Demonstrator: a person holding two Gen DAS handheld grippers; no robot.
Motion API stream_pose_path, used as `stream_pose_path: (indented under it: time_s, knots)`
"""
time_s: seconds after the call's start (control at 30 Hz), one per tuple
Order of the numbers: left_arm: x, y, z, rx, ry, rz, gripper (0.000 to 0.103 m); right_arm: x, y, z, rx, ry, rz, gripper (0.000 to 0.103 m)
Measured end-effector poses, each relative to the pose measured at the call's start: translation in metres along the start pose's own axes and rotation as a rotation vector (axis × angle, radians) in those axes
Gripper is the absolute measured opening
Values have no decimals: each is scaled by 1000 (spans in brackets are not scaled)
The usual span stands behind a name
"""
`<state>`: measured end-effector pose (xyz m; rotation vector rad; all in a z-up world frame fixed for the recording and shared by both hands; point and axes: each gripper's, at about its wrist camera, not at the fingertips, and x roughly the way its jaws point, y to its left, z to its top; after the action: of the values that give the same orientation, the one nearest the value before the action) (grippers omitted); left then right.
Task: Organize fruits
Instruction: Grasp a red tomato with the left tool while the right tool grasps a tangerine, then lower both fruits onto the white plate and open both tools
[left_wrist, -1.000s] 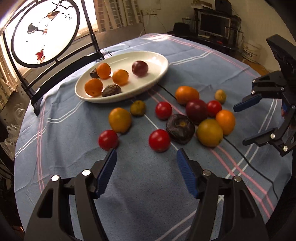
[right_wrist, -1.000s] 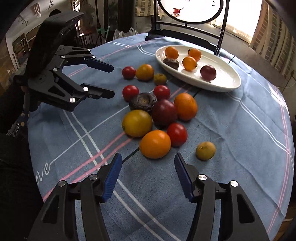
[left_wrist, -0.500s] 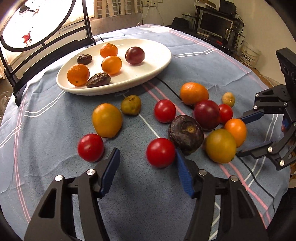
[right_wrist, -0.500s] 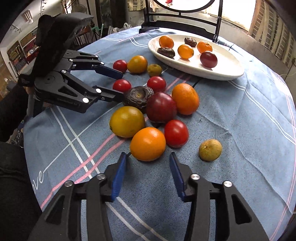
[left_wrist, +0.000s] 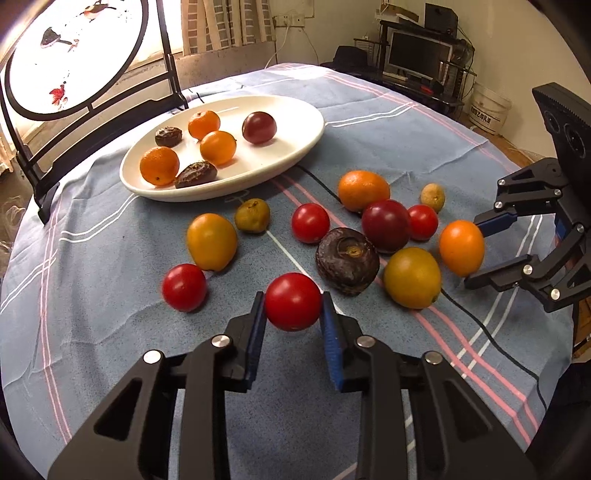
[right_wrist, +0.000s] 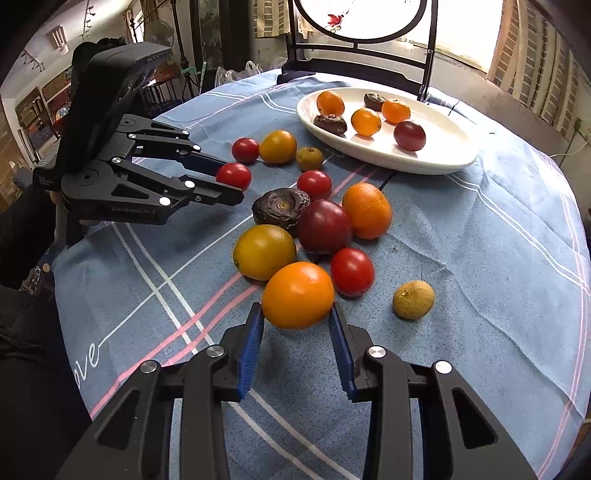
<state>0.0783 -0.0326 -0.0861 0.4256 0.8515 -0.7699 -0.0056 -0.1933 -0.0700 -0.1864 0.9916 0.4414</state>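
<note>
My left gripper is shut on a red tomato at the near side of the fruit cluster; it also shows in the right wrist view. My right gripper is shut on an orange fruit, seen from the left wrist view too. A white oval plate at the back holds three orange fruits, two dark wrinkled ones and a purple plum. Loose tomatoes, a dark wrinkled fruit, a yellow fruit and a plum lie on the cloth.
The round table wears a blue striped cloth. A round framed screen on a black stand sits behind the plate. A black cable runs across the cloth. A small tan fruit lies right of my right gripper.
Both grippers moved forward and closed: the left on the red tomato, the right on the orange fruit. Before, both were open and short of the fruit.
</note>
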Motion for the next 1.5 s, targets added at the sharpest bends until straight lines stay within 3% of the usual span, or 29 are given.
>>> stream_pose_path:
  time_s: [0.23, 0.5, 0.7, 0.9, 0.97, 1.07, 1.23, 1.37, 1.5]
  knots:
    - [-25, 11, 17, -30, -76, 47, 28, -18, -5, 21, -26, -62, -33, 36]
    - [-37, 53, 90, -176, -170, 134, 28, -31, -35, 108, -28, -181, -107, 36]
    - [-9, 76, 130, -242, -146, 232, 28, 7, -68, 163, 28, -171, -121, 37]
    - [27, 92, 139, -264, -91, 250, 28, 47, -97, 192, 79, -128, -131, 37]
    - [36, 96, 138, -266, -76, 240, 28, 57, -104, 197, 90, -117, -130, 38]
    - [45, 100, 137, -274, -55, 244, 30, 63, -110, 202, 109, -118, -148, 47]
    - [35, 104, 131, -286, -74, 239, 32, 40, -108, 196, 98, -163, -146, 48]
    - [13, 94, 122, -266, -100, 232, 32, 14, -98, 172, 61, -165, -136, 48]
    - [-10, 66, 103, -202, -118, 212, 38, -9, -81, 129, 15, -148, -122, 53]
